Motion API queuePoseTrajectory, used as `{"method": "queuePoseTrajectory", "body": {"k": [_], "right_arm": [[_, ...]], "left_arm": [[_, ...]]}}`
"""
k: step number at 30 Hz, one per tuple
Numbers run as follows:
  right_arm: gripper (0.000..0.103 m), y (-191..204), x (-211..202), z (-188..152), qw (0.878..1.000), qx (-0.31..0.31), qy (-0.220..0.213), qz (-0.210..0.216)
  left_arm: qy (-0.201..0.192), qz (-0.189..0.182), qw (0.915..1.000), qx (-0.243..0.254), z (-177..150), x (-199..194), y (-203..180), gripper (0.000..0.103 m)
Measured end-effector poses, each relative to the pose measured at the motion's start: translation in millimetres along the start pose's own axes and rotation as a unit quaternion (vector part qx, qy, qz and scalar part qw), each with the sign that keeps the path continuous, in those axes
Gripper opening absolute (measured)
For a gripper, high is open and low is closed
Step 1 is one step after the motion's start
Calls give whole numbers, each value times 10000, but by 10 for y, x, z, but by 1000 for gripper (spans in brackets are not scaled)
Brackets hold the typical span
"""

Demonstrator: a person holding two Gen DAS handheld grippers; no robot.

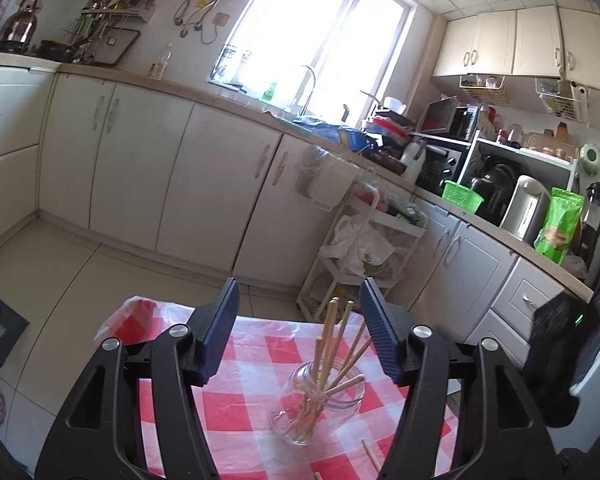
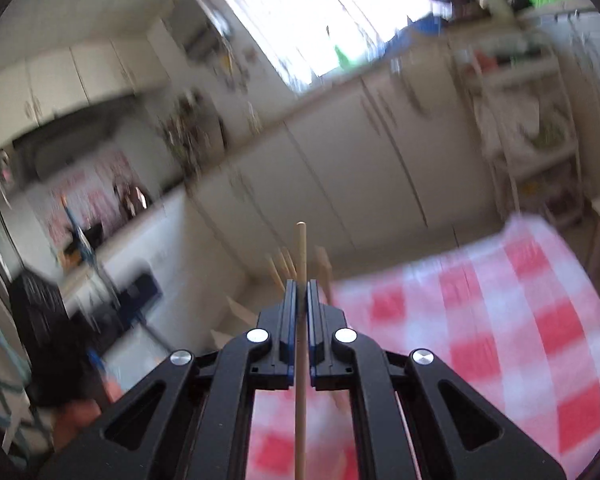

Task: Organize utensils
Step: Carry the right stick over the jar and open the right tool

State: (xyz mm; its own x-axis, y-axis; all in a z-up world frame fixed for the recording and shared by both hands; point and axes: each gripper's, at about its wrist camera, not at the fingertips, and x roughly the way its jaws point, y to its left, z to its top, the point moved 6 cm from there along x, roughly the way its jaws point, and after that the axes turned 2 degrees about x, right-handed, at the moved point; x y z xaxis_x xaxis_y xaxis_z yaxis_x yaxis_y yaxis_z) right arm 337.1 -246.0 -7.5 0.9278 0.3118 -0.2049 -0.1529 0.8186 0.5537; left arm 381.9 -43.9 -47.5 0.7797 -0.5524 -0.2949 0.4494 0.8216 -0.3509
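Note:
In the left wrist view a clear glass jar [image 1: 320, 404] stands on a red-and-white checked tablecloth [image 1: 236, 416] and holds several wooden chopsticks [image 1: 330, 344] leaning out of its mouth. My left gripper [image 1: 300, 316] is open above and in front of the jar, its blue pads apart with nothing pressed between them. A loose chopstick [image 1: 370, 456] lies on the cloth near the bottom edge. The blurred right wrist view shows my right gripper [image 2: 301, 292] shut on a single wooden chopstick [image 2: 301, 360], which sticks out past the fingertips. Behind it are blurred chopstick tips [image 2: 284, 264].
The table's far edge [image 1: 284, 320] drops to a tiled floor. Beyond it stand white kitchen cabinets [image 1: 204, 184], a white cart with bags [image 1: 364, 248] and a crowded counter [image 1: 500, 200]. A dark cloth [image 1: 560, 340] hangs at the right.

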Motion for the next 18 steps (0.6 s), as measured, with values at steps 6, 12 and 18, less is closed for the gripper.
{"method": "queuePoseTrajectory", "body": {"k": [6,12,18], "right_arm": [[6,410,386,414,9874,-737,-1386,-201],[6,448,654,236,9777,-1355,-1512,-530],[6,289,646,-104,9778,-1559,-1257,-623]], "left_arm": [[224,76,9995,-198,-57,58,128,64],[293,170,9994,-67,-69,43,143,66],[405,318,9987,3,-104,65,132,68]]}}
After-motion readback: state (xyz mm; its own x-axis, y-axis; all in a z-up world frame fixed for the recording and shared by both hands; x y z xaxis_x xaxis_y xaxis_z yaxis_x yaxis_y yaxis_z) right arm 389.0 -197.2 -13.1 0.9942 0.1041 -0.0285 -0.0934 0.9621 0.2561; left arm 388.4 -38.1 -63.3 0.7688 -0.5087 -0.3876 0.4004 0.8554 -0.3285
